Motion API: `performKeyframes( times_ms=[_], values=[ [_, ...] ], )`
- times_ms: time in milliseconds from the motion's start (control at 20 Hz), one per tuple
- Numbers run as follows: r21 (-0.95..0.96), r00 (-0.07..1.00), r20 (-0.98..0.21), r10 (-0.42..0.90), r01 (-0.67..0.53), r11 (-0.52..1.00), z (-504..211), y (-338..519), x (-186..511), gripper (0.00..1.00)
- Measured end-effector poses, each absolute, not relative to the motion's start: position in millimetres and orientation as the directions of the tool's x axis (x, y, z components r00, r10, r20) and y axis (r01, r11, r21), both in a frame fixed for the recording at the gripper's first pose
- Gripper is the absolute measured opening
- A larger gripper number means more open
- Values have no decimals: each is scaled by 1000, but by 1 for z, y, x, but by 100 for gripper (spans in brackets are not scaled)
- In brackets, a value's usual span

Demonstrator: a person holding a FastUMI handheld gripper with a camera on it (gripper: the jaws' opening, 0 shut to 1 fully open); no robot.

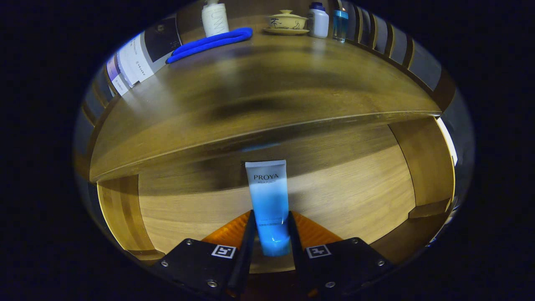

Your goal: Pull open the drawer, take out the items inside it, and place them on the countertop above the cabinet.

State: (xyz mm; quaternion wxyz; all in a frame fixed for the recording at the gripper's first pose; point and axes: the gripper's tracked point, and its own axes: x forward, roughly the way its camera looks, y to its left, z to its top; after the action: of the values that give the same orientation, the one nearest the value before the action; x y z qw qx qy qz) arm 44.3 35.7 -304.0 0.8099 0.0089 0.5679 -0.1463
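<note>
A blue-and-white cosmetic tube (pixel 269 200) stands upright between my two fingers, and my gripper (pixel 271 228) is shut on its lower half. The tube's crimped white end points up and its blue end sits down between the pads. Behind and below the tube lies the pale wooden floor of the open drawer (pixel 359 196), with the drawer's side walls to either side. Above it the dark wooden countertop (pixel 259 96) stretches away beyond the fingers, its front edge just over the tube's top.
At the far end of the countertop lie a folded blue cloth (pixel 211 43), a white bottle (pixel 215 19), a lidded cup on a saucer (pixel 286 21), a small white jar (pixel 319 21) and a blue glass (pixel 340 24). A printed card (pixel 136 58) leans at the far left.
</note>
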Motion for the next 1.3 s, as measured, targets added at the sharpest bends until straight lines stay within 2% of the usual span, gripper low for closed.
performKeyframes(
  times_ms=[950,1300],
  values=[
    [-171,441,-855,-273,256,951,-193,53,12,45],
    [-173,517,-810,-277,241,955,-156,57,37,46]
  ],
)
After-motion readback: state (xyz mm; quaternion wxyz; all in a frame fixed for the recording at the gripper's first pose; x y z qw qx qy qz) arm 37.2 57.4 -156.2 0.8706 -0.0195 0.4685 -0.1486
